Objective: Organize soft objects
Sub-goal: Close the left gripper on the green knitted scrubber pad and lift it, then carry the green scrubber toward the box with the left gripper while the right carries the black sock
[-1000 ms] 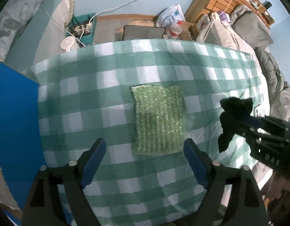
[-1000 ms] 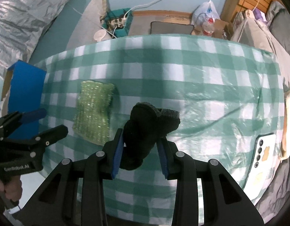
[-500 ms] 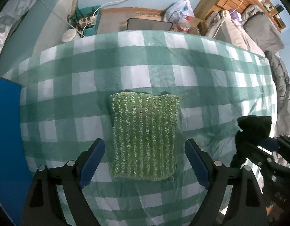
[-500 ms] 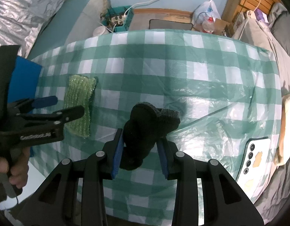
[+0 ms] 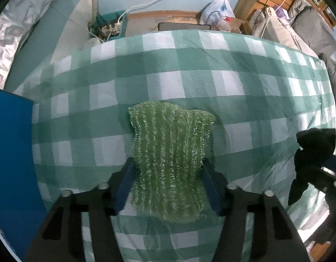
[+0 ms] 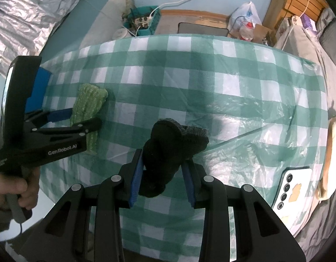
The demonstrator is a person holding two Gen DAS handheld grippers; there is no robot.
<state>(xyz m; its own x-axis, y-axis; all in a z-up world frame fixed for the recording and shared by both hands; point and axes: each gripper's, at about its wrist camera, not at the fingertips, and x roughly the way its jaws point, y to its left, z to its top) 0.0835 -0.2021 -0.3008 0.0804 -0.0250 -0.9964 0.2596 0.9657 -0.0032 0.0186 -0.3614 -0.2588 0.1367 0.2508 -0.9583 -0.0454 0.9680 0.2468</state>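
Observation:
A green knitted cloth (image 5: pixel 169 159) lies on the green-checked tablecloth (image 5: pixel 189 83). My left gripper (image 5: pixel 166 174) has closed its blue fingers against both sides of the cloth's near half. The far edge of the cloth is bunched up. In the right wrist view the cloth (image 6: pixel 89 107) and the left gripper (image 6: pixel 80 122) sit at the table's left side. My right gripper (image 6: pixel 161 163) is shut on a black knitted item (image 6: pixel 170 146) and holds it above the table's middle. That item also shows at the right edge of the left wrist view (image 5: pixel 309 150).
A white phone (image 6: pixel 294 187) lies face down near the table's front right corner. A blue box (image 5: pixel 10 163) stands at the table's left edge. Beyond the far edge are a power strip basket (image 6: pixel 143 19), a plastic bag (image 6: pixel 246 17) and a bed (image 6: pixel 316 41).
My left gripper moved forward over the green cloth and closed on its sides, bunching it. My right gripper kept hold of the black item and stayed nearly still.

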